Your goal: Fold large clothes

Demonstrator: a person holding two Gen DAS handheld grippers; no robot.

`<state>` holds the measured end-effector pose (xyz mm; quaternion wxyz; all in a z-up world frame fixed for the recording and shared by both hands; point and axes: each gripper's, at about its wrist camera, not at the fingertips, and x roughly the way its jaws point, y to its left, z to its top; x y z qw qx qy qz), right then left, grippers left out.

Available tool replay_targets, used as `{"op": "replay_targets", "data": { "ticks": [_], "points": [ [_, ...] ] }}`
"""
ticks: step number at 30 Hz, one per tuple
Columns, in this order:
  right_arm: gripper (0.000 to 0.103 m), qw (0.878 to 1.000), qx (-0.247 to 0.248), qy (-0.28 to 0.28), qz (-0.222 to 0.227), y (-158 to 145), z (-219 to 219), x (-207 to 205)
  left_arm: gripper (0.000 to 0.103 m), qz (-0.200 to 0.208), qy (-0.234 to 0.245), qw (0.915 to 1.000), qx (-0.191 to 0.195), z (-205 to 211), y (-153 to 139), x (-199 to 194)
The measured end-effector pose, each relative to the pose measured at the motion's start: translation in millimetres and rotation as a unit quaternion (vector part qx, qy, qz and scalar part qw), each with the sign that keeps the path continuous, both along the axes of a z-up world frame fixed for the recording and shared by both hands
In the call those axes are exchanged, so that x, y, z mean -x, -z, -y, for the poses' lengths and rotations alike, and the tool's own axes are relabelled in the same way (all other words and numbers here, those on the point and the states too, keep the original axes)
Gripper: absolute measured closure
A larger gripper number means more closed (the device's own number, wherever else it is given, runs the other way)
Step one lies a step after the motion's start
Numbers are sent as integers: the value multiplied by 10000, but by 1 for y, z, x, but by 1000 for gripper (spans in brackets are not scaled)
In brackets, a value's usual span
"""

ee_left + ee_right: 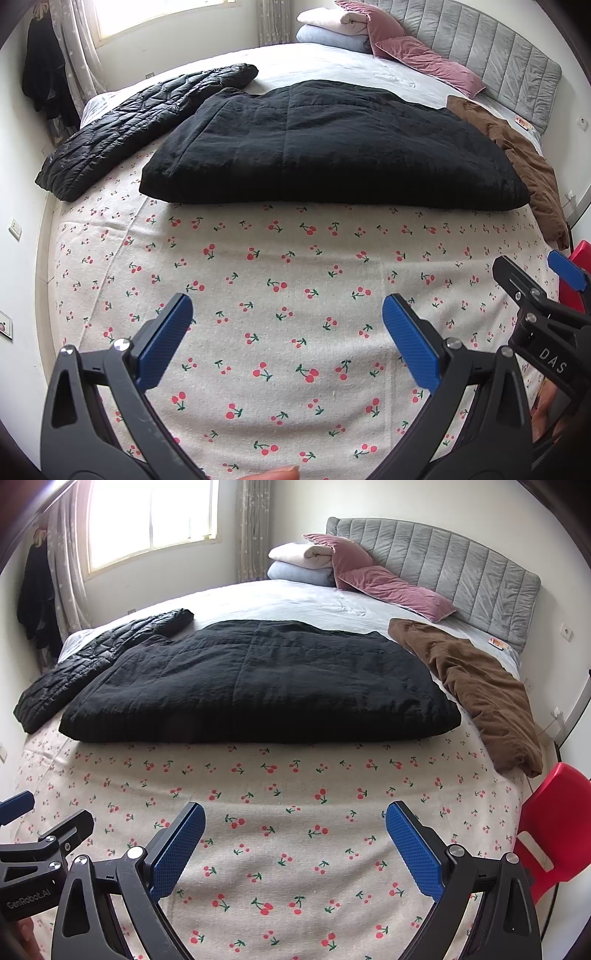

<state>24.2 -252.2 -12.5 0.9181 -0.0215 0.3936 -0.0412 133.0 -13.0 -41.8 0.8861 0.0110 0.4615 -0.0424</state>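
Black quilted coat (325, 144) lay as a flat rectangle mid-bed on the cherry-print sheet (280, 295), which I judged already folded. My left gripper (288, 325) and right gripper (295, 830) hung spread and empty, well short of it. A puffer jacket (122, 129) and brown garment (480, 686) beside it looked unfolded.

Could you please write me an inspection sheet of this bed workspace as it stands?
Surface: cherry-print cover over the bed's near half.
Job's things: black quilted garment lying flat; black puffer jacket partly under its left side; brown garment crumpled at right.
Clutter: pink pillows, folded bedding by the headboard.
Grippers: left gripper and right gripper above the cover, jaws open, empty.
Cables: nothing seen.
Surroundings: window, red chair.
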Motion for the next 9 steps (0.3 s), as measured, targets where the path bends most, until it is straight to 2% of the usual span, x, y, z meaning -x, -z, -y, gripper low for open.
{"op": "replay_targets", "data": {
  "ticks": [9],
  "points": [
    [4, 10000, -5, -19, -20, -1, 0, 1, 1, -20, -13, 10000, -72, 2, 1, 2]
  ]
}}
